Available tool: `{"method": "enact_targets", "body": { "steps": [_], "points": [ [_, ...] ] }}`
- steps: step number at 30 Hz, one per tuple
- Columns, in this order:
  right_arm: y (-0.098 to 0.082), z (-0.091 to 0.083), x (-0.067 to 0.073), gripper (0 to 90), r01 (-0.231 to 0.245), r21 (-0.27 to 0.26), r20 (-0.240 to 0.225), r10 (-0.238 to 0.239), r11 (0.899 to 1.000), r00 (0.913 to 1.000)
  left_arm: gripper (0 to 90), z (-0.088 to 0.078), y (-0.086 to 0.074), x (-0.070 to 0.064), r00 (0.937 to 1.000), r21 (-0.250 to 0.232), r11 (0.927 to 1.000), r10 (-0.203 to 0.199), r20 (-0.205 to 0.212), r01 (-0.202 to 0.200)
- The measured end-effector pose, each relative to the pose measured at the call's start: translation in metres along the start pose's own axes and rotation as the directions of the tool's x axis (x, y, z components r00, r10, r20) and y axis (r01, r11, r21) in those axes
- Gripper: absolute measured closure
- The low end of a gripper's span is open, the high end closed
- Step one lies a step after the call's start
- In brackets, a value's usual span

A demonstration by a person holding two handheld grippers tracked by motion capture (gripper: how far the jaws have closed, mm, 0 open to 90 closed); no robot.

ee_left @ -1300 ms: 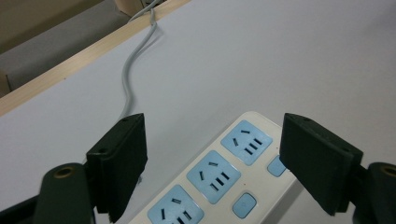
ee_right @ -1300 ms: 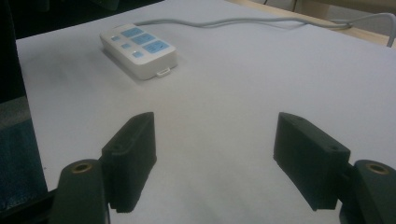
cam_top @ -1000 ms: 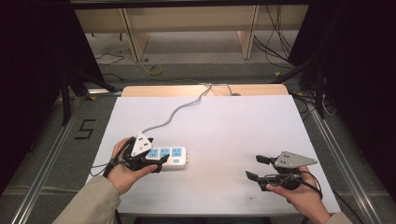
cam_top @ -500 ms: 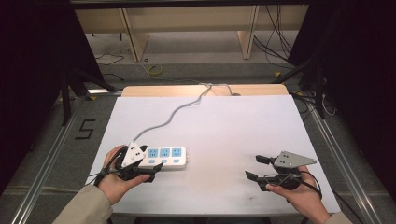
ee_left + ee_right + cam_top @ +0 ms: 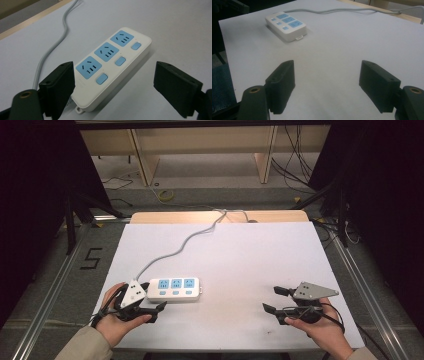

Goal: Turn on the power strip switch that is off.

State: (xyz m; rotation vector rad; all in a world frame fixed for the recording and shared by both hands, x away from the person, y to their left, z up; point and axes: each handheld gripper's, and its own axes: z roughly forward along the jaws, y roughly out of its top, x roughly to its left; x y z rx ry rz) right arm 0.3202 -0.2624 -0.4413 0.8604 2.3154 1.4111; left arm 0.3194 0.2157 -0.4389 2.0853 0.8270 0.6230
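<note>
At lower left of the high view, the left tongs (image 5: 159, 307) stand open just beside the power strip (image 5: 176, 289) on the worktop (image 5: 240, 255). Their own view adds three blue sockets with switches. At lower right, the right tongs (image 5: 272, 300) stand open, empty.

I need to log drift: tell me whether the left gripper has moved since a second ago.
Yes. The left gripper has drawn back toward the table's near edge, off the power strip, which has stayed put.
</note>
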Motion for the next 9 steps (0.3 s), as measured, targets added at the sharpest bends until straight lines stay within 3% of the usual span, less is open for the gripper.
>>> {"method": "enact_targets", "body": {
  "steps": [9],
  "points": [
    [-0.0001, -0.0005, -0.0004, 29.1, -0.004, 0.000, 0.002, 0.004, 1.000, 1.0000, 17.1, 0.0025, 0.0011, -0.0019, 1.0000, 0.001, 1.0000, 0.008, 0.005, -0.008]
  ]
}}
